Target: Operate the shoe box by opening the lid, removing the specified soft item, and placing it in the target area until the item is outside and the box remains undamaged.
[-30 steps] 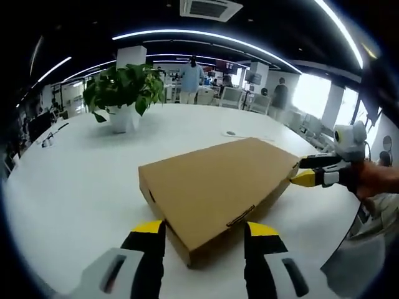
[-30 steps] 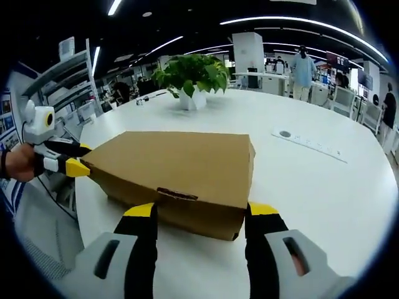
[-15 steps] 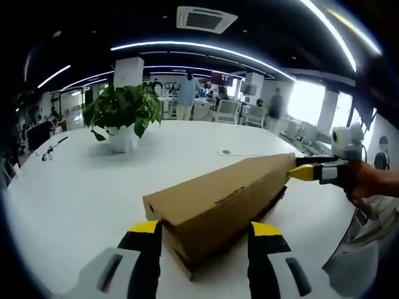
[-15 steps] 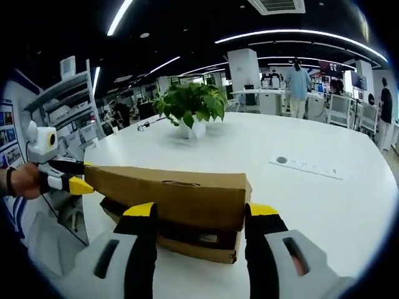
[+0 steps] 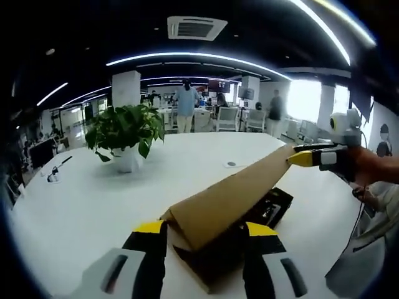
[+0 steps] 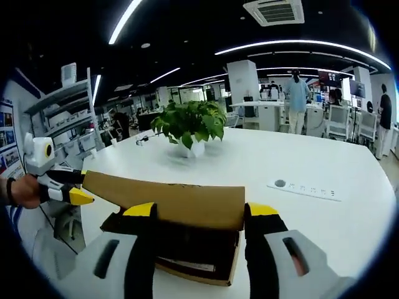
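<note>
**Q:** Two grippers are working on one shoe box (image 5: 215, 265) — where is it sitting?

**A:** It is resting on a round white table (image 5: 93, 205), close to the near edge. Its brown lid (image 5: 234, 199) is tilting upward, showing a dark interior whose contents are too dim to make out.

**Q:** What is each gripper doing?

**A:** In the left gripper view, the left gripper (image 5: 202, 240) is spreading its yellow-tipped jaws on either side of the lid's near corner. The right gripper (image 5: 312, 159) is meeting the lid's far corner; whether it is pinching the cardboard I cannot tell. In the right gripper view, the right gripper (image 6: 196, 218) is straddling the lid (image 6: 168, 202) with jaws apart, while the left gripper (image 6: 72, 193) is touching the opposite corner.

**Q:** What surrounds them?

**A:** A potted plant (image 5: 124, 134) is standing farther back on the table, and people are standing in the office behind.
</note>
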`<state>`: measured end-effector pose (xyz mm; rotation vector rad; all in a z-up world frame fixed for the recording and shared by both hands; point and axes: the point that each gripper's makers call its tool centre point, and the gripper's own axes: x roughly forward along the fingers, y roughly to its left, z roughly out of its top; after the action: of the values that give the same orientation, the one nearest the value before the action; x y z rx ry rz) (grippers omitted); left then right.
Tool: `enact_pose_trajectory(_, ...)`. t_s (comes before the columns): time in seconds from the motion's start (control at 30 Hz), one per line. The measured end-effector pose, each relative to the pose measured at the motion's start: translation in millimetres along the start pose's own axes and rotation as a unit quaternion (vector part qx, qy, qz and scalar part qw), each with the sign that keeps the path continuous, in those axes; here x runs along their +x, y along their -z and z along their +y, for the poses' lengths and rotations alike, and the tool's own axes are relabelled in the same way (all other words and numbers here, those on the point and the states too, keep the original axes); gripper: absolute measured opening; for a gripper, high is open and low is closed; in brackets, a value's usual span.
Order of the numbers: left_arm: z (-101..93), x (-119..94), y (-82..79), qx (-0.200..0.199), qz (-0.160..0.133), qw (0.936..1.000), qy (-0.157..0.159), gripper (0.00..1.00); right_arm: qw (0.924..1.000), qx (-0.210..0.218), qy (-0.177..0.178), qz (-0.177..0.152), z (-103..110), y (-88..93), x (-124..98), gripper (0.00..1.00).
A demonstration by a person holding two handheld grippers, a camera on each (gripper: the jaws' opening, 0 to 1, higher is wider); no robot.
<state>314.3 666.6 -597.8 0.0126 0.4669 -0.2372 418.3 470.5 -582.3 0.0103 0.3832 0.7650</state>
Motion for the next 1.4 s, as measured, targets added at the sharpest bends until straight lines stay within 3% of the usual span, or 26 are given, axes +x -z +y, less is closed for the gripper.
enact_pose_trajectory(0.13,10.2,-0.6,-5.4,0.007,-0.007,0.9998,-0.019,0.37,1.0000,-0.001,0.000,-0.002,-1.3,-6.8,3.1,0.52)
enact_pose_trajectory(0.33,17.4,0.1,-13.6,0.017,-0.014,0.9993,-0.031,0.30,1.0000,0.000,0.001,-0.007,-3.4,-18.2,9.6,0.52)
enact_pose_trajectory(0.57,32.8,-0.3,-25.9,0.080,-0.007,0.9930,-0.086,0.16,0.9998,0.007,0.004,-0.017,-6.2,-32.2,18.5,0.52)
enact_pose_trajectory(0.73,40.6,-0.1,-31.4,0.084,-0.010,0.9907,-0.107,0.07,0.9997,0.009,0.007,-0.021,-7.1,-40.7,24.3,0.52)
enact_pose_trajectory(0.83,44.4,0.3,-34.3,0.074,-0.013,0.9911,-0.110,0.06,0.9997,0.009,0.007,-0.021,-8.3,-44.7,28.3,0.52)
enact_pose_trajectory(0.93,44.4,1.7,-35.7,0.106,-0.004,0.9880,-0.112,0.06,0.9996,0.010,0.007,-0.024,-6.8,-45.9,27.9,0.52)
enact_pose_trajectory(1.4,49.5,2.3,-40.0,0.085,-0.006,0.9900,-0.112,0.05,0.9994,0.022,0.001,-0.027,-3.2,-49.5,26.6,0.56)
